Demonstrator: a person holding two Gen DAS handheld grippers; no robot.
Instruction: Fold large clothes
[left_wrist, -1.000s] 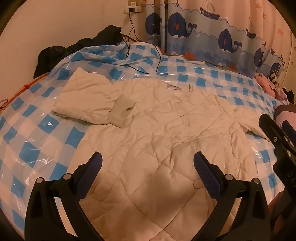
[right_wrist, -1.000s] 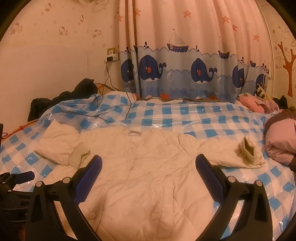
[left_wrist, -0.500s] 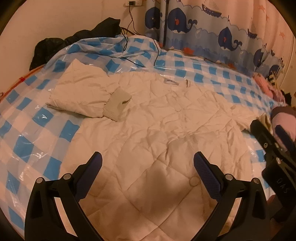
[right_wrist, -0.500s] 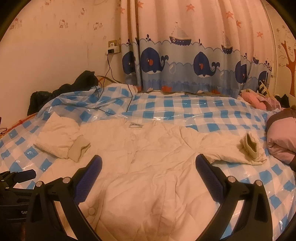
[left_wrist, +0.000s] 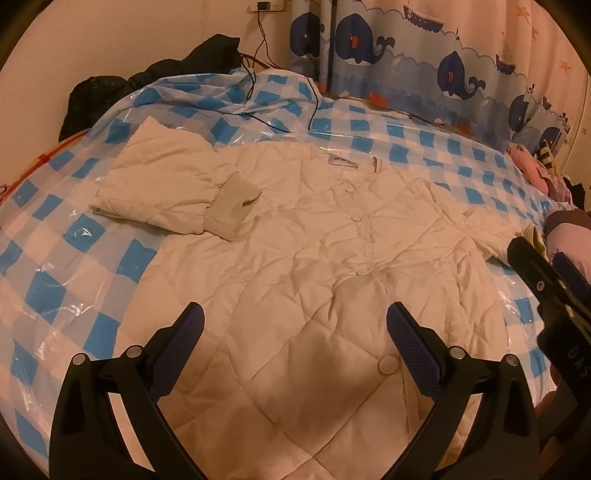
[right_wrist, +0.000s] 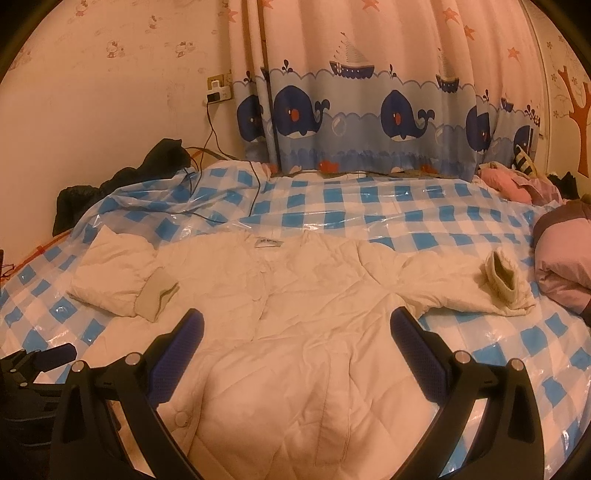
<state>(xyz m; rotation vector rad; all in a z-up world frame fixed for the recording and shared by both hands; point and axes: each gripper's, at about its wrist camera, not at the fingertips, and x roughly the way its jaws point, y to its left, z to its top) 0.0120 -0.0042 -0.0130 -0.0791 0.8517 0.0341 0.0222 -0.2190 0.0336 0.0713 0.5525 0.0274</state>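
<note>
A large cream quilted jacket (left_wrist: 314, 266) lies front-up and buttoned on the bed; it also shows in the right wrist view (right_wrist: 295, 332). Its left sleeve (left_wrist: 162, 192) is folded inward, with the ribbed cuff (left_wrist: 232, 206) by the chest. Its right sleeve (right_wrist: 461, 284) stretches out to the right, ending in a ribbed cuff (right_wrist: 502, 277). My left gripper (left_wrist: 295, 328) is open and empty above the lower front of the jacket. My right gripper (right_wrist: 295, 328) is open and empty above the jacket's hem. Each gripper shows at the edge of the other's view.
The bed is covered by a blue-and-white checked plastic sheet (right_wrist: 369, 206). Dark clothes (left_wrist: 147, 81) and a black cable (left_wrist: 258, 92) lie at the far left. Pink clothes (right_wrist: 561, 254) lie at the right. A whale curtain (right_wrist: 369, 118) hangs behind.
Both grippers have shifted slightly lower and closer over the jacket. The jacket has not moved. Both grippers stay open.
</note>
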